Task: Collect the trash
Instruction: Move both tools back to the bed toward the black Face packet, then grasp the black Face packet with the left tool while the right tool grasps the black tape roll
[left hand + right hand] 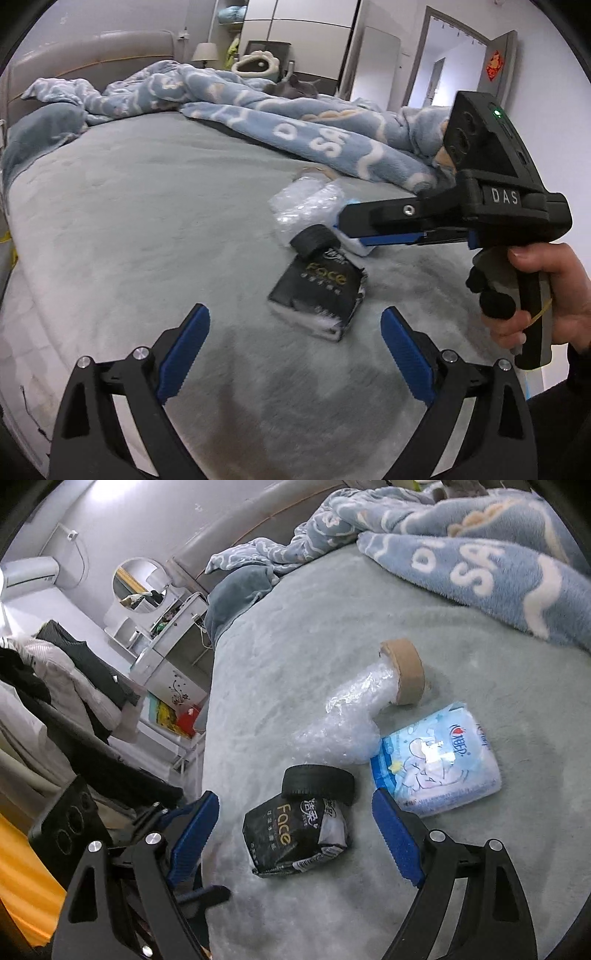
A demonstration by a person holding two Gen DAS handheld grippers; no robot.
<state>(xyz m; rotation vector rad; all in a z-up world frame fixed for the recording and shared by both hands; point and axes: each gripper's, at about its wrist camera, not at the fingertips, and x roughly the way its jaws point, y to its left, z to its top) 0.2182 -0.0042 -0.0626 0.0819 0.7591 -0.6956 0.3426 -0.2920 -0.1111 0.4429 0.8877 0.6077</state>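
Trash lies on the grey bed cover: a black tissue pack marked "Face", a black round ring leaning on its far end, crumpled bubble wrap, a cardboard roll and a light blue tissue pack. My left gripper is open, and the black pack sits just ahead of its fingers. My right gripper is open too; in its own view the black pack shows between the blue pads, untouched.
A blue and white blanket is heaped across the far side of the bed. A person's hand holds the right gripper's handle. Beside the bed are a white dresser with a round mirror and hanging clothes.
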